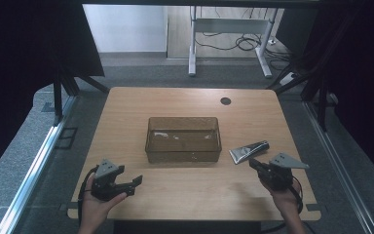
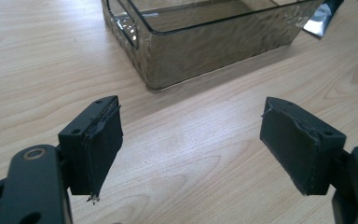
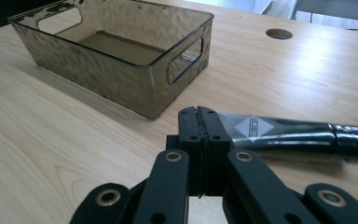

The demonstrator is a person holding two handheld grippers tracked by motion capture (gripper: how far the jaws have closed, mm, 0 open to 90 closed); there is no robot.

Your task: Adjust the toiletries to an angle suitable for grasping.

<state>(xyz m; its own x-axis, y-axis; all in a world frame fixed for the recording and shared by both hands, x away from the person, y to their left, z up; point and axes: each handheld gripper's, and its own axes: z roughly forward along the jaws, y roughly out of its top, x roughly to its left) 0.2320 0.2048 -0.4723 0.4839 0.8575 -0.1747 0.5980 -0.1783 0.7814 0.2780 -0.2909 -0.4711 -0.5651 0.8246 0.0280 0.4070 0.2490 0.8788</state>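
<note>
Black and silver, the tube [image 3: 289,133] lies flat on the wooden table [image 1: 185,187] just to the right of the smoky plastic bin [image 1: 183,139], its crimped tail toward the bin's near right corner and its dark cap pointing away. It looks light, soft-walled and glossy, so a hard pinch on the belly could dent it or let it slide; the flat crimped tail or the stiffer shoulder by the cap seems the surer place to grip. The right gripper [image 3: 199,112] sits low, nearest the tube, its jaws pressed together with nothing between them, tips just short of the tail. The left gripper [image 2: 191,144], off the bin's near left corner, hovers with jaws spread wide, aimed at the bin.
</note>
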